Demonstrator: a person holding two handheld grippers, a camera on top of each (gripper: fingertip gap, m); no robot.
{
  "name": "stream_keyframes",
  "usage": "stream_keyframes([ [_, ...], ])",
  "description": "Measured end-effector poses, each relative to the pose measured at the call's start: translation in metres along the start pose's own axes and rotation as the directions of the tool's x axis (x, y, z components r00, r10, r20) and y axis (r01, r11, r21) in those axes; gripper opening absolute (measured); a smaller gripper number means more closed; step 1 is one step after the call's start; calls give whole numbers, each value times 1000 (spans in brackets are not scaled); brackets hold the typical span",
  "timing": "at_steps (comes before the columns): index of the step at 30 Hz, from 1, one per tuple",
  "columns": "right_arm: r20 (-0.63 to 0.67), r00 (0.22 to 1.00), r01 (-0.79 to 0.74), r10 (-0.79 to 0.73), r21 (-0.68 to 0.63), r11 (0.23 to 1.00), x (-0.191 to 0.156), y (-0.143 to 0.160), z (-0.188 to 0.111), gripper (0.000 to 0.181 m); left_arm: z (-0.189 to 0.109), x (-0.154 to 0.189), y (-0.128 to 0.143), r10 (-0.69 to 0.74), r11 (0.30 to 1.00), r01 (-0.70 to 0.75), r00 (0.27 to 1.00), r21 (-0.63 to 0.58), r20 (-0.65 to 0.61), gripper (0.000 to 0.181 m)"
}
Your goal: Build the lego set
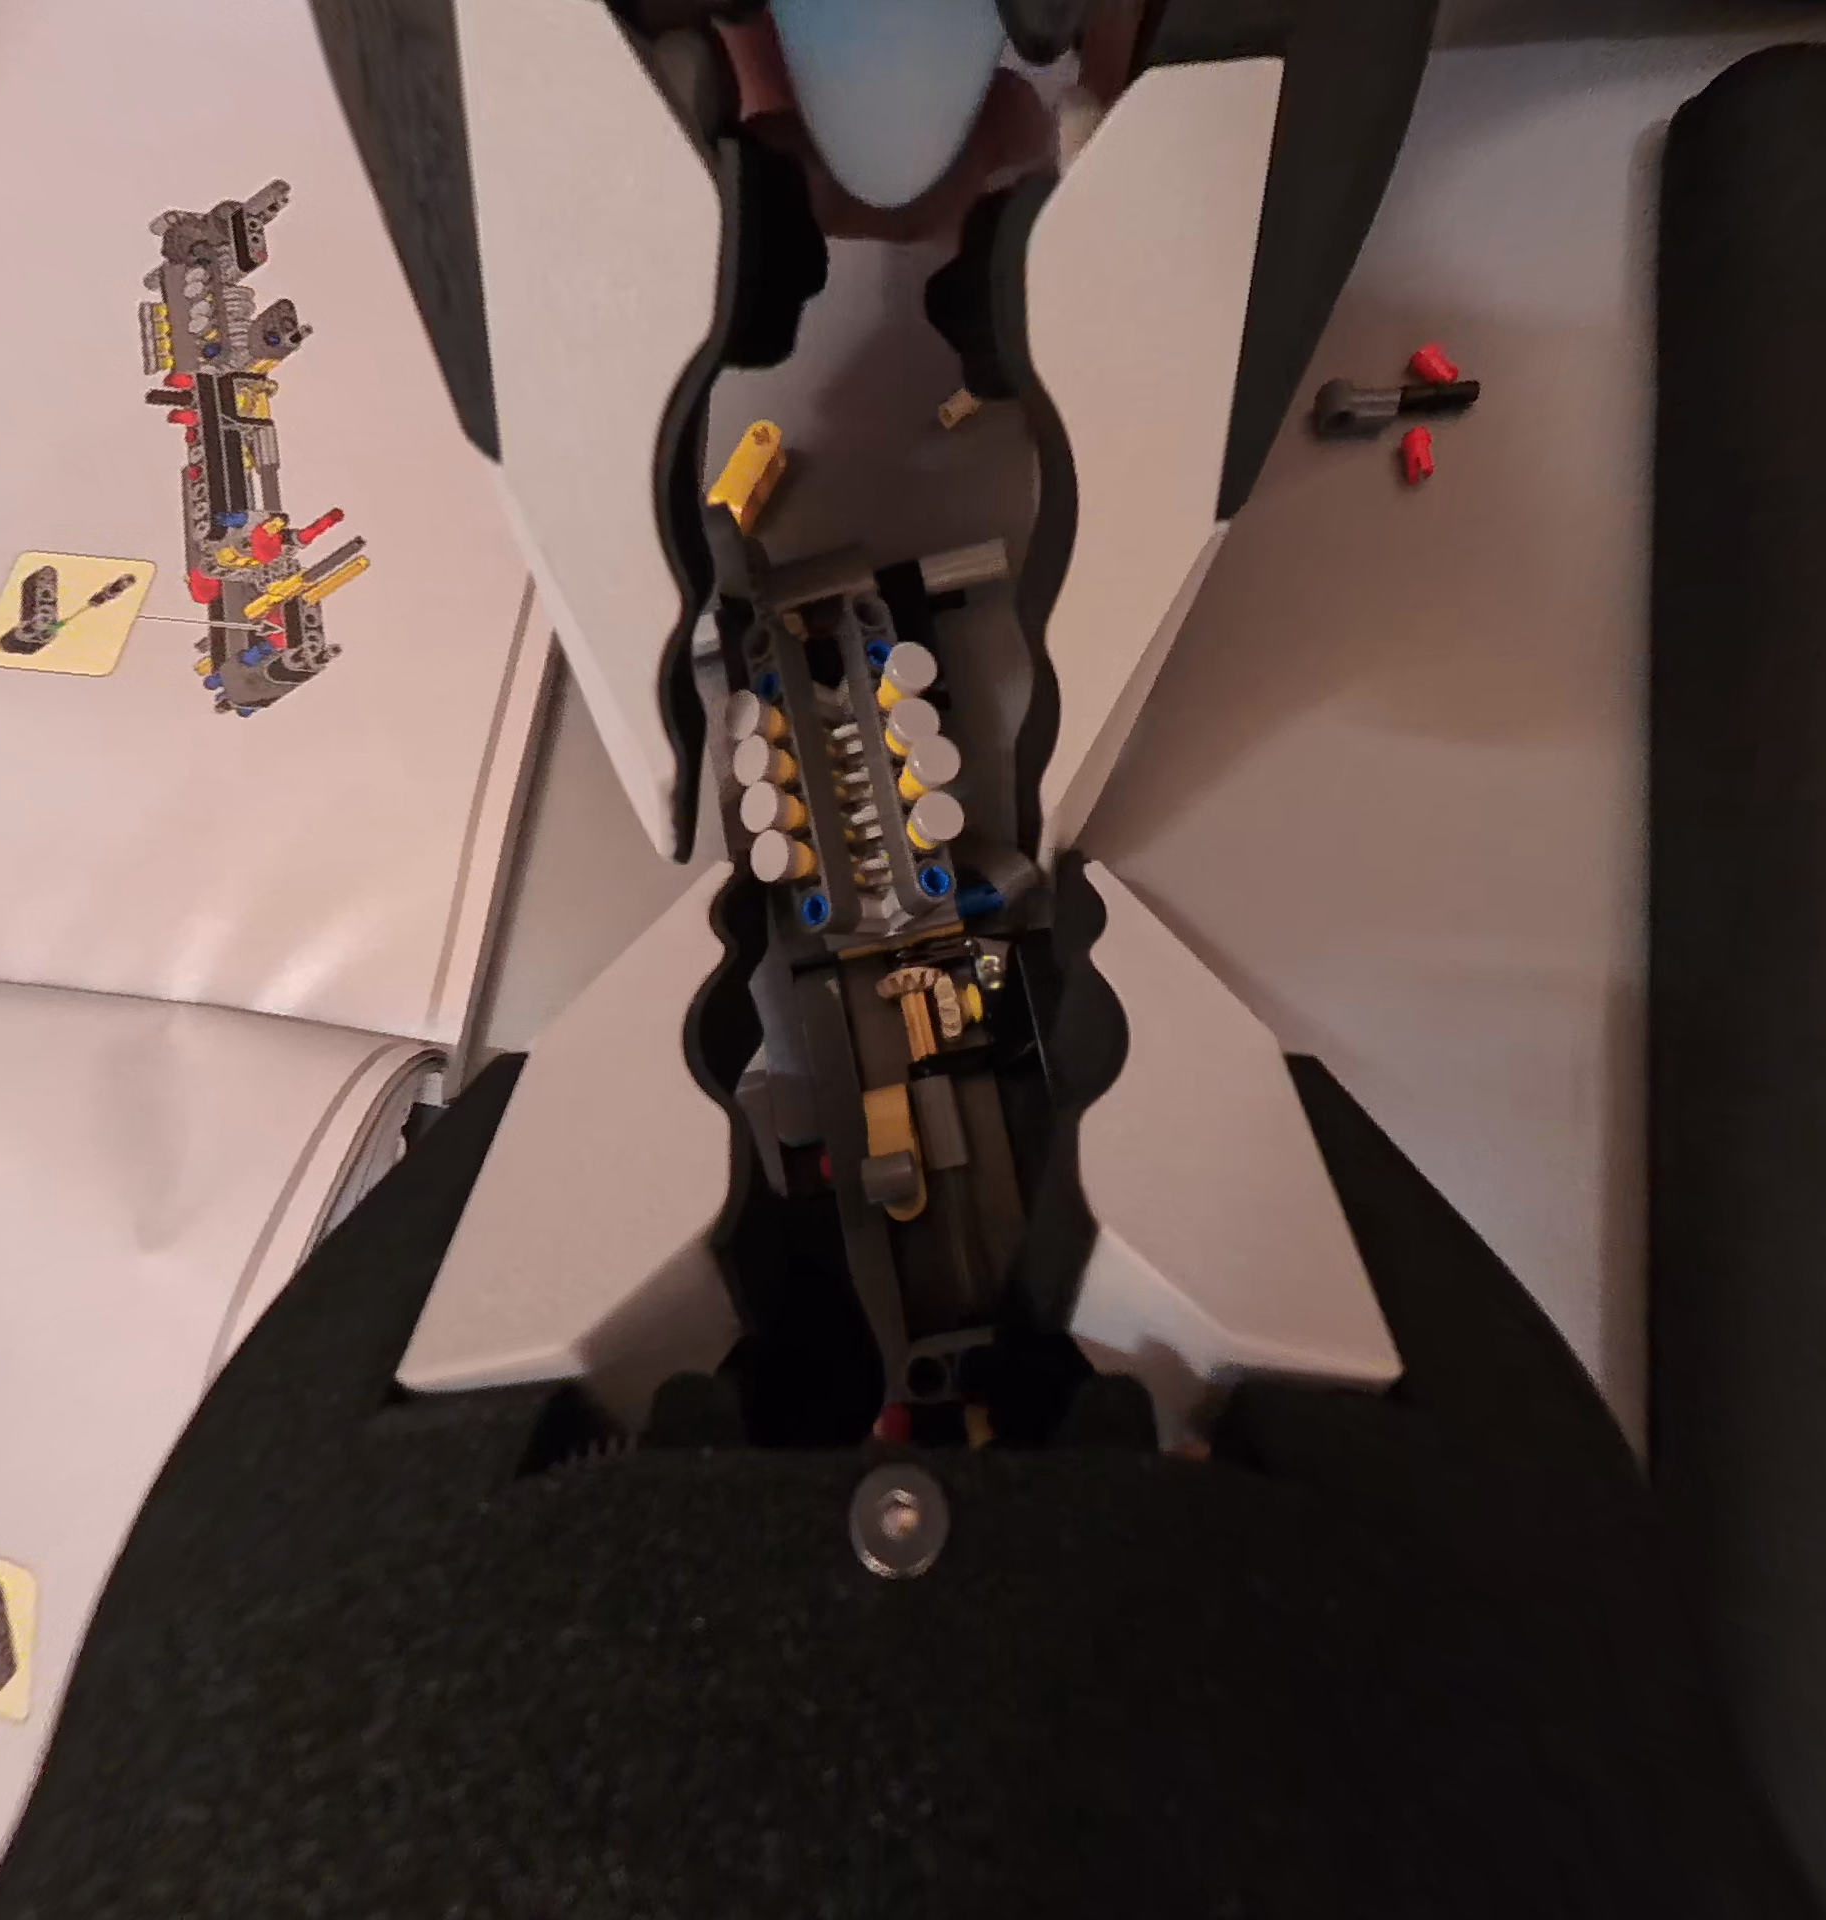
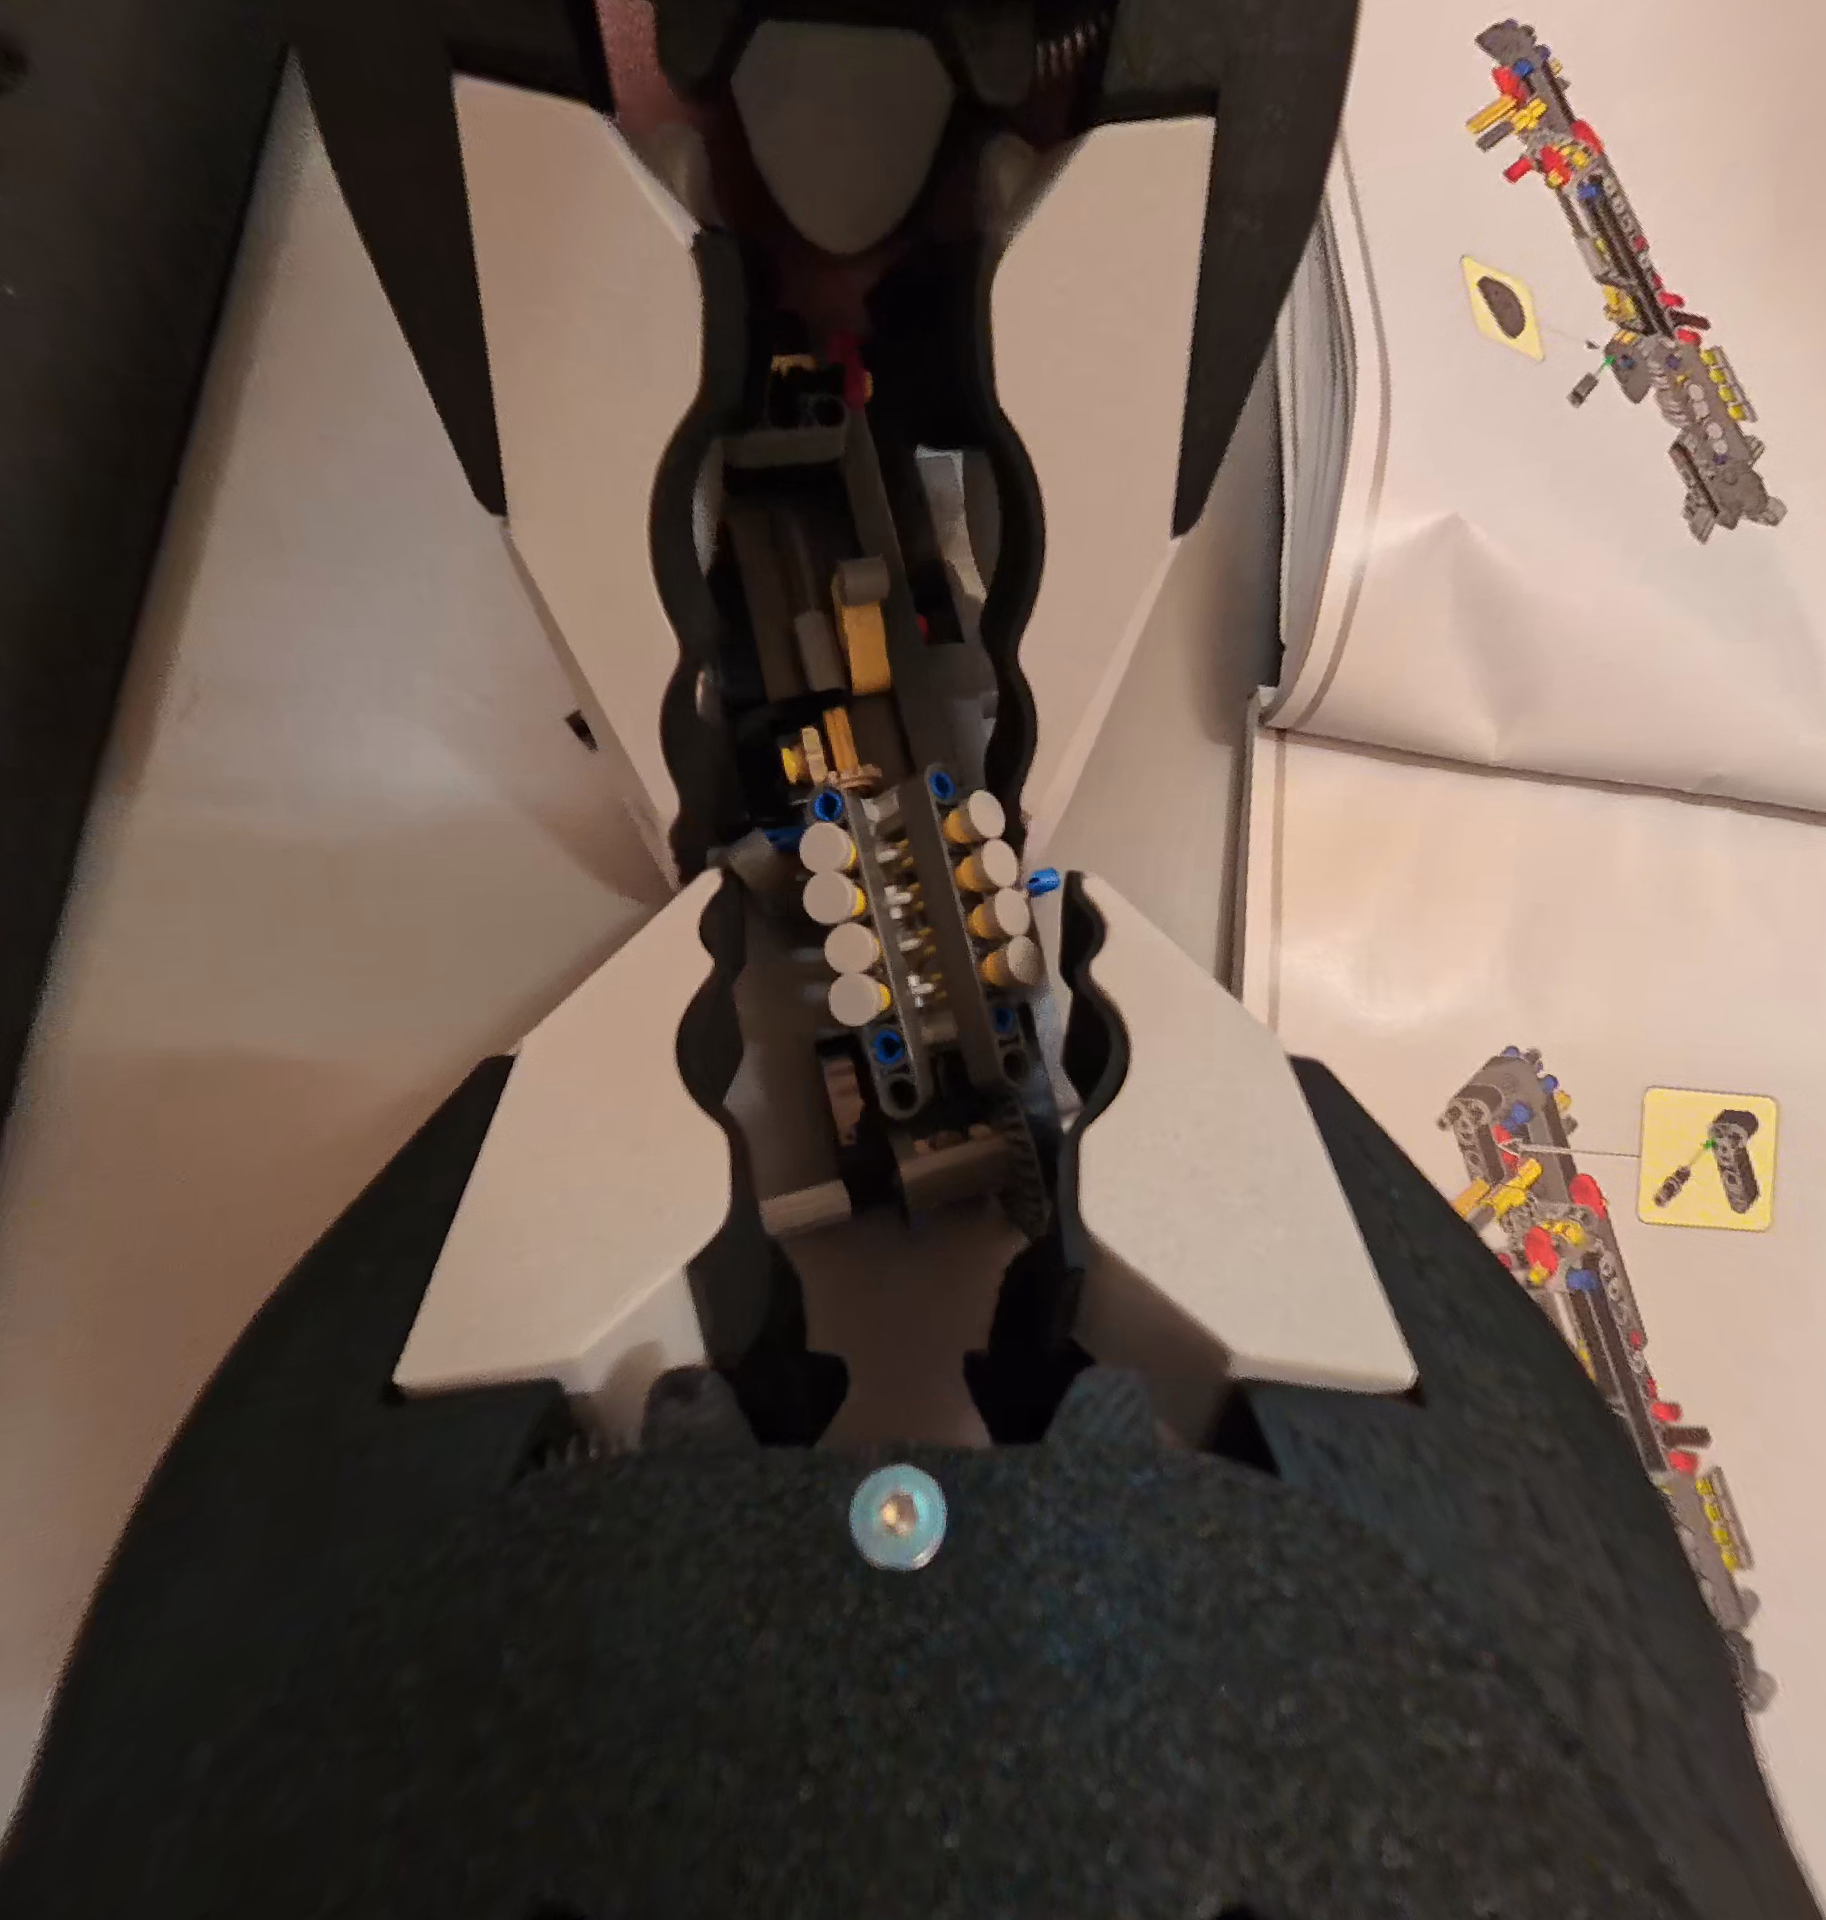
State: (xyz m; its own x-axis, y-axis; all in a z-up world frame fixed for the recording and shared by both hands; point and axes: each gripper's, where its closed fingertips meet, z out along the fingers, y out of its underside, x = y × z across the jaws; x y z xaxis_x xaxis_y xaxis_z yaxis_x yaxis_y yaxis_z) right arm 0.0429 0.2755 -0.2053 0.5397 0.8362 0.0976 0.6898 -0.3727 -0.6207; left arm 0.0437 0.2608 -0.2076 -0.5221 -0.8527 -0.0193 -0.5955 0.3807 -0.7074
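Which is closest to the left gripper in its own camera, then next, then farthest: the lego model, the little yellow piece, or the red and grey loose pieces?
1. The lego model: between the left gripper fingers.
2. The yellow piece: just beyond the model's far end, slightly left.
3. The red and grey loose pieces: far off on the right, on the table.

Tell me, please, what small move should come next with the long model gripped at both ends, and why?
Probably free the right hand-held gripper and fetch the small grey-and-black piece lying loose on the table. Both grippers now clamp the long model from opposite ends, so neither can add a part, and the open instruction booklet shows a small piece going on.
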Motion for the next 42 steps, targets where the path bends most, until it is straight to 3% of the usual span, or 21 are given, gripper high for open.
stream_keyframes([
  [18,19,1000,-3,4,-43,999,-2,-1,2,56,0,-1,1,44,999,-44,999,2,18,55],
  [23,67,995,-71,73,-27,997,-4,-3,4,55,-3,0,2,1,1000,-1,1000,24,-10,55],
  [31,67,996,-53,55,-32,998,-4,-4,5,55,-5,1,2,-23,999,25,999,43,-41,55],
  [38,21,995,99,-98,-38,994,-3,1,6,52,-5,-1,2,-34,998,36,999,48,-28,50],
  [42,51,999,20,-17,-45,999,-2,0,6,53,-4,-2,2,-31,998,33,999,48,-37,52],
])
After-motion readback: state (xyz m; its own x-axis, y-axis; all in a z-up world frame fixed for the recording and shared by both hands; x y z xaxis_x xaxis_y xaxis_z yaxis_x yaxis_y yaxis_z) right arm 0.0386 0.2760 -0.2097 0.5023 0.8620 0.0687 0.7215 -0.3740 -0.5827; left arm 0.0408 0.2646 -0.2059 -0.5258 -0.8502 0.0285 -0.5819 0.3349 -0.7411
